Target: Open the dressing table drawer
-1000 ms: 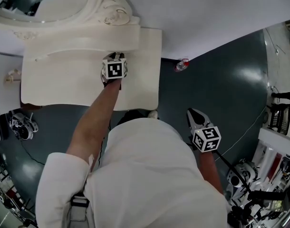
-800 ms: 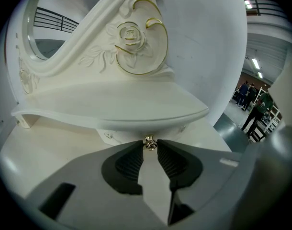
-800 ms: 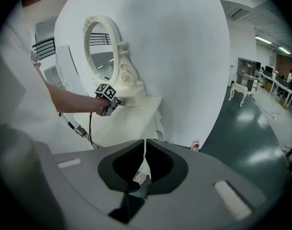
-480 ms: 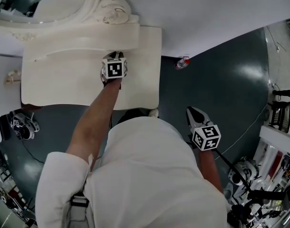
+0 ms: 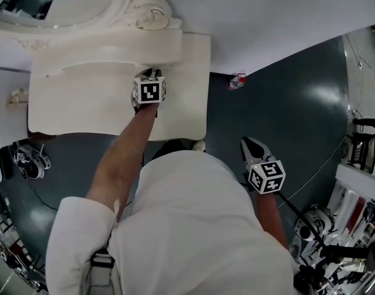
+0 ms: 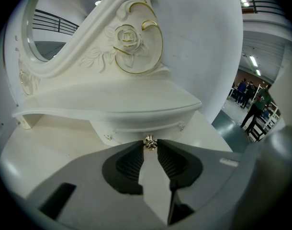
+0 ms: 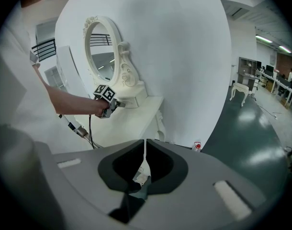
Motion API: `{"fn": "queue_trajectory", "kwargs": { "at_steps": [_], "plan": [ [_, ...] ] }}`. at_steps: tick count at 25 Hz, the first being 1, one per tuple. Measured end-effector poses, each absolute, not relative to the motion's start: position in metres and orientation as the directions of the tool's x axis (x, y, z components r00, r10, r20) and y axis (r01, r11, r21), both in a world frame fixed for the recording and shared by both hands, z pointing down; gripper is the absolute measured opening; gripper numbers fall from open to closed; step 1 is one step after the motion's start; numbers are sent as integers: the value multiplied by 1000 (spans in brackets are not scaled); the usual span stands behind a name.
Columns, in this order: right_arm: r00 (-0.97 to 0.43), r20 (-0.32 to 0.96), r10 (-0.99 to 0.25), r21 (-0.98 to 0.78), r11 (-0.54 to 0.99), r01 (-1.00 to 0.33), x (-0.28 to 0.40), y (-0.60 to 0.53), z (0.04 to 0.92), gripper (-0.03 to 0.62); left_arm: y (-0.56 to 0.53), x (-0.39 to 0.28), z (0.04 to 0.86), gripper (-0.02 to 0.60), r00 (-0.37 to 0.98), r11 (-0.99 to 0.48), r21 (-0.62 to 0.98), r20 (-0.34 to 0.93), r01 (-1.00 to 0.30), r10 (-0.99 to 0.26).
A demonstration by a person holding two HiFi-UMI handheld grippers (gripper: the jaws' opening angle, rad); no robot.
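Here, cream dressing table point(image 5: 71, 103), white wall point(image 5: 267, 17), dark floor point(image 5: 286, 115)

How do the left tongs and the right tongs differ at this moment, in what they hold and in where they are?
1. The left tongs are shut on the small knob of the drawer; the right tongs are shut on nothing.
2. The left tongs are over the dressing table; the right tongs hang over the dark floor, apart from the table.
Both point forward.
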State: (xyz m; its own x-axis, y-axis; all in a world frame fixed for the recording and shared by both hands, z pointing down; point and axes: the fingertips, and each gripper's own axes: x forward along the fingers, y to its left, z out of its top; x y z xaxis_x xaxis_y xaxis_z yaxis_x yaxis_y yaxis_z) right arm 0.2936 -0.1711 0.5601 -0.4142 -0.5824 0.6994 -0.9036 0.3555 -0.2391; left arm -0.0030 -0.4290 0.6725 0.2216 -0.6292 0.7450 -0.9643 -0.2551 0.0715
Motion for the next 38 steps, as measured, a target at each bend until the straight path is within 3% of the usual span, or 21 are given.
{"fn": "queue_trajectory", "kwargs": {
  "at_steps": [38],
  "plan": [
    [-448,693,-565,-248,396,-884,285,-157,563,15,-383,-7,677,95,220,-269,62,760,-961,-612]
  ]
}}
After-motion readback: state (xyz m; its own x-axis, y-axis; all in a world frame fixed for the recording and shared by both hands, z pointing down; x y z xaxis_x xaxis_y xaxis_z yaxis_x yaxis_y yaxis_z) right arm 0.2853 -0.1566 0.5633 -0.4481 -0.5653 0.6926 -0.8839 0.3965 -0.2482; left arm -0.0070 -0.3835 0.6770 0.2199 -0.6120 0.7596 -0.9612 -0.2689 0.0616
